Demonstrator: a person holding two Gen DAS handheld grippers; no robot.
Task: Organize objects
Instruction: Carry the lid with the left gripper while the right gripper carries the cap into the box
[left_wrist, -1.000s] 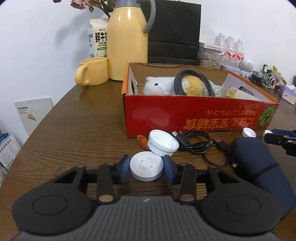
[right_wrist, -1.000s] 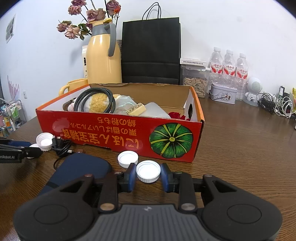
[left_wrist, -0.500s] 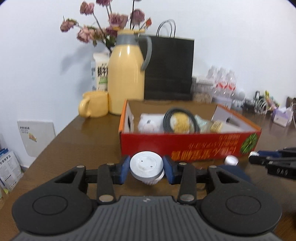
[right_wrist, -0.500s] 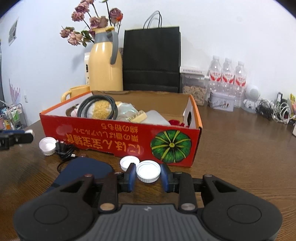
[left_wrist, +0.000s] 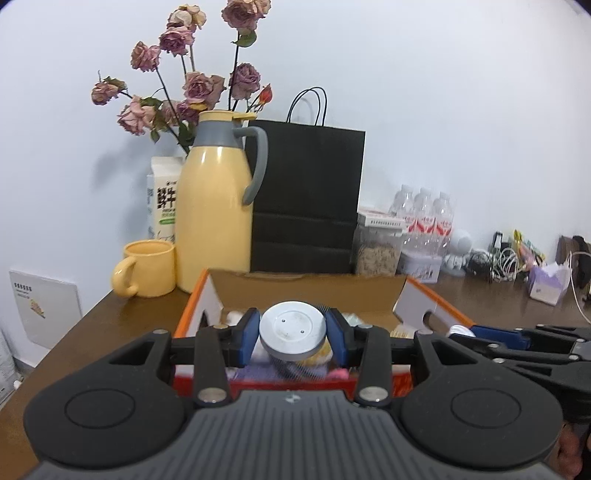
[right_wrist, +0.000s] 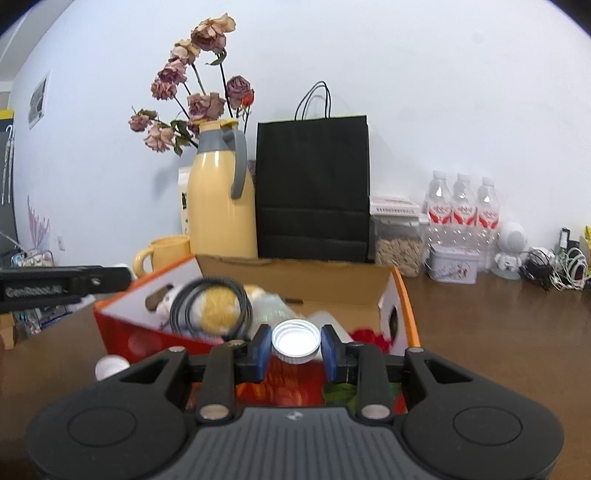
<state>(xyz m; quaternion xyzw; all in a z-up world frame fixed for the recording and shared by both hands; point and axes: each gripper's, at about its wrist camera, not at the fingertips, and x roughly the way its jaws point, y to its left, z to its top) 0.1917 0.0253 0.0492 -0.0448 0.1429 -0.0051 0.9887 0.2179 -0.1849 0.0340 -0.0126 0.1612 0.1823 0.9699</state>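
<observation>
Left gripper (left_wrist: 291, 336) clamps a white disc (left_wrist: 292, 334) above the red box (right_wrist: 400, 295); right gripper (right_wrist: 295, 345) clamps a white cap (right_wrist: 296, 341) over the box's front wall.

Black two-finger left gripper (left_wrist: 292, 338) on a grey ribbed housing, flanked by two broad rounded black lobes, each stamped with a shallow circular recess. Blue pads (left_wrist: 248, 334) on the inner faces of the fingers, carried on angular black linkage bars with triangular cut-outs. Silver round pivot screws at the base of each bar, smaller ones further out. Small pale logo mark at the centre of the ribbed edge.

Right gripper (right_wrist: 295, 349) of identical build — same blue pads (right_wrist: 261, 350), same lobes, same silver screws. Seen side-on from the other camera — a long black bar with pale lettering, too blurred to read.
</observation>
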